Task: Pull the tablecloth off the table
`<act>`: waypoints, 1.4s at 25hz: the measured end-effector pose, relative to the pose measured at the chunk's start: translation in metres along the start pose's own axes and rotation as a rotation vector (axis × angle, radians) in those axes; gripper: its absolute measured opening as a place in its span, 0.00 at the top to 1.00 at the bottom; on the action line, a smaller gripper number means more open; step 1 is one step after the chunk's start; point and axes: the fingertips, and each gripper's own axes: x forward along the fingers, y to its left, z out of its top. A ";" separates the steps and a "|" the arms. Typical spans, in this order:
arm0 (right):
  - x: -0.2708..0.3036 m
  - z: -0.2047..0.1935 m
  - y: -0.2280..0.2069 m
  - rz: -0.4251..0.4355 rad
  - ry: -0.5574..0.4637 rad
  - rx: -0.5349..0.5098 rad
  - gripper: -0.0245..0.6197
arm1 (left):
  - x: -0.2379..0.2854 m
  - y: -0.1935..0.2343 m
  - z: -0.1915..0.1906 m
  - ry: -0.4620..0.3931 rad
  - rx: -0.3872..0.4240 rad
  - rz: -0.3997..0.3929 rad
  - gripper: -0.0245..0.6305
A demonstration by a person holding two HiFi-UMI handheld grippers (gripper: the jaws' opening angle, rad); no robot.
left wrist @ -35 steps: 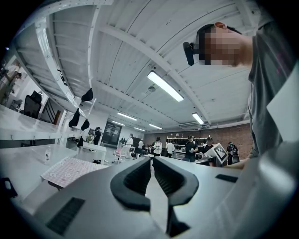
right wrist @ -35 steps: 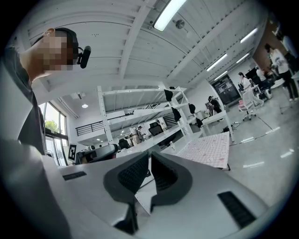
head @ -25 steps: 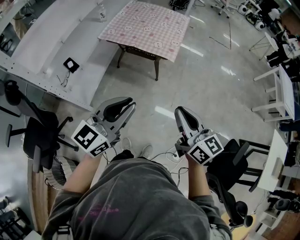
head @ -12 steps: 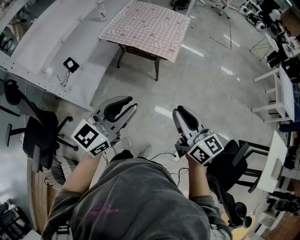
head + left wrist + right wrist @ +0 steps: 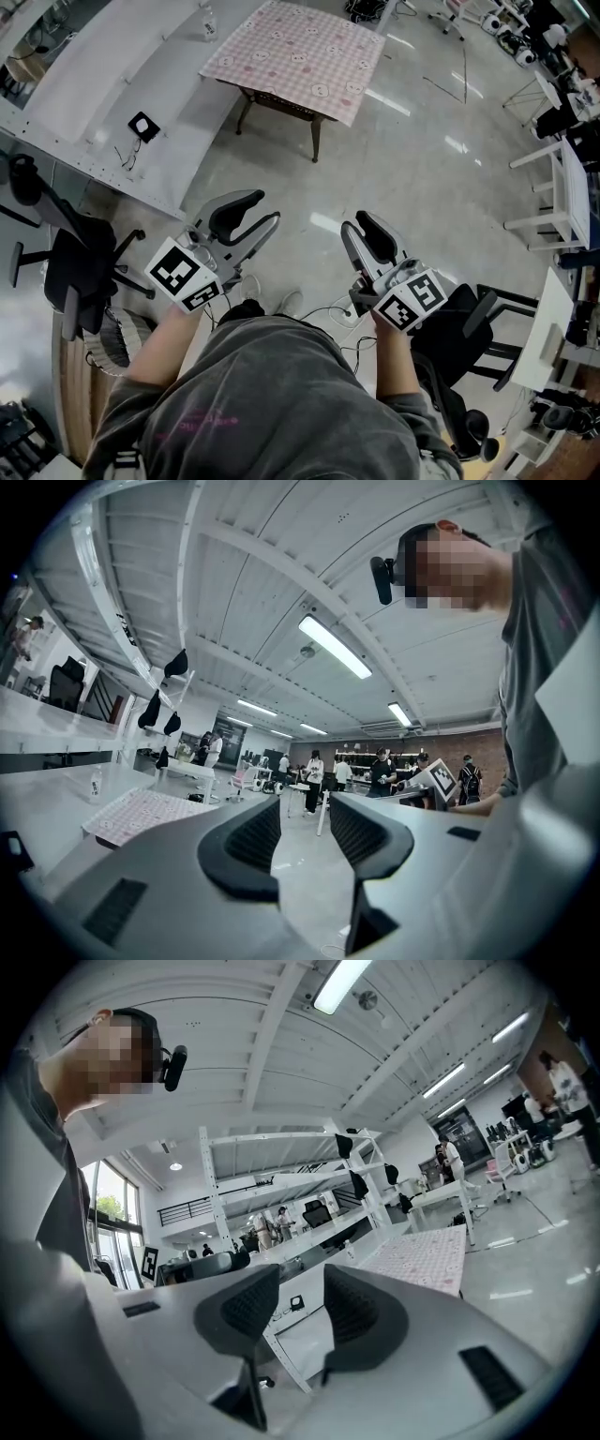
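Hovering over the floor (image 5: 412, 169), near: left gripper (image 5: 267, 208), jaws moderately apart, nothing between, shown plainly only in its own view. Far centre: pink checked tablecloth (image 5: 300, 56) spread on the table (image 5: 314, 141), well apart from both grippers. Right gripper (image 5: 353, 225): jaws likewise parted, empty; its view alone shows white shelving (image 5: 209, 1194).

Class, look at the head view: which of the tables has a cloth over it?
The small table with dark legs, under the pink checked tablecloth; the long white workbench beside it has none.
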 end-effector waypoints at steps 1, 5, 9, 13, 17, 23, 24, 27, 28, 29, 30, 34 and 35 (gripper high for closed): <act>0.000 0.001 0.000 0.006 0.003 -0.003 0.75 | 0.002 -0.001 0.000 0.003 -0.002 0.002 0.71; -0.004 0.002 -0.005 0.028 0.010 -0.010 0.74 | 0.011 -0.007 -0.005 0.007 -0.003 0.018 0.68; -0.012 0.000 -0.017 0.049 0.019 -0.015 0.74 | 0.020 -0.013 -0.013 -0.004 -0.006 0.045 0.67; -0.014 0.000 -0.030 0.059 0.027 -0.012 0.74 | 0.027 -0.011 -0.018 -0.005 -0.011 0.066 0.67; -0.003 -0.002 -0.046 0.060 0.038 -0.008 0.74 | 0.039 0.003 -0.022 -0.011 -0.022 0.077 0.67; 0.034 0.000 -0.081 0.044 0.046 0.007 0.74 | 0.068 0.047 -0.025 -0.011 -0.029 0.071 0.67; 0.042 0.000 -0.088 0.040 0.048 0.011 0.74 | 0.073 0.057 -0.025 -0.008 -0.030 0.067 0.67; 0.072 0.003 -0.109 0.028 0.053 0.024 0.74 | 0.091 0.088 -0.022 0.002 -0.036 0.053 0.67; 0.082 0.005 -0.115 0.024 0.057 0.026 0.74 | 0.097 0.099 -0.021 0.005 -0.037 0.049 0.67; 0.093 0.007 -0.122 0.020 0.060 0.028 0.74 | 0.103 0.111 -0.020 0.009 -0.039 0.044 0.67; 0.103 0.009 -0.129 0.015 0.062 0.029 0.74 | 0.109 0.122 -0.019 0.013 -0.041 0.039 0.67; 0.143 0.017 -0.157 -0.008 0.062 0.043 0.74 | 0.132 0.169 -0.017 0.032 -0.051 0.022 0.67; 0.152 0.018 -0.163 -0.013 0.063 0.047 0.74 | 0.137 0.180 -0.016 0.036 -0.054 0.018 0.67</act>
